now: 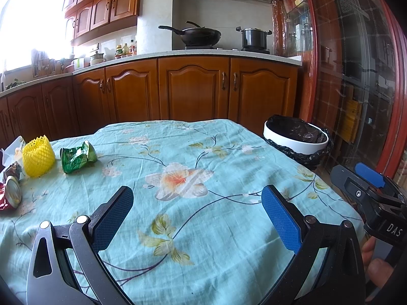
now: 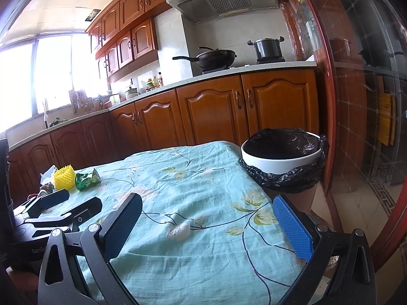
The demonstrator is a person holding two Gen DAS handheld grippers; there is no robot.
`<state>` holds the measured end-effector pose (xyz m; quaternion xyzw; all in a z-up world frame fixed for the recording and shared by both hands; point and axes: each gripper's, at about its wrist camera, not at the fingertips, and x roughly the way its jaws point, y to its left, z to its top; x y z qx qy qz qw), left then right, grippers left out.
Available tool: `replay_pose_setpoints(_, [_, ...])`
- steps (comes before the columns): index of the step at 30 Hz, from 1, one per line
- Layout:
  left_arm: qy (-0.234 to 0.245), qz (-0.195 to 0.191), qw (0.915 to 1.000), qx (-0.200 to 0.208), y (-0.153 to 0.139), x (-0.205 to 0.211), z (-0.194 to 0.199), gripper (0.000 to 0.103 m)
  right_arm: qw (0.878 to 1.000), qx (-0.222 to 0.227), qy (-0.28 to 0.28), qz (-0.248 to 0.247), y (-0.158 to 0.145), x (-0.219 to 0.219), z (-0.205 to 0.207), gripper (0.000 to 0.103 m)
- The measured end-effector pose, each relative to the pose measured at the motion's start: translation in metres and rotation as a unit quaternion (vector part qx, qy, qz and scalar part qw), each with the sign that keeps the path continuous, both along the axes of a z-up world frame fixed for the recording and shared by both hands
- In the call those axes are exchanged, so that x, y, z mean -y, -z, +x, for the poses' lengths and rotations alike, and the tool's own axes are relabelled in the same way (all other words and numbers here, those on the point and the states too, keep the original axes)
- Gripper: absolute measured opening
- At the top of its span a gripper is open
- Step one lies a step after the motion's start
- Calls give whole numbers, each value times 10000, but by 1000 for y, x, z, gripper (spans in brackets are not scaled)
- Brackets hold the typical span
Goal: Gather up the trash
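"DAS" legible on right gripper body, right edge of left view; "GenRo…", cut off, on left gripper body, lower left of right view. Both held low over tablecloth, jaws spread wide, empty. Trash at left edge: yellow net, green wrapper, can, red wrapper. Bin upper right, beside table.

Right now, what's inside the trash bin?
Only the black liner shows inside the white trash bin; no trash is visible on the part in view. The bottom is hidden by the rim from both views.
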<state>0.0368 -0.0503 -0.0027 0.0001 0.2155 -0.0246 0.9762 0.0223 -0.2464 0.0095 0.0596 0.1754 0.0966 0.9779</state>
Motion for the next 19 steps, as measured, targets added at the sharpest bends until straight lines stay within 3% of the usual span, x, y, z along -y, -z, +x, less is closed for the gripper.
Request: replay_pose_setpoints(19, [95,-95,9997,-207,1,-7,8,103,9998,-179,-71,60,-2,-2,10,103])
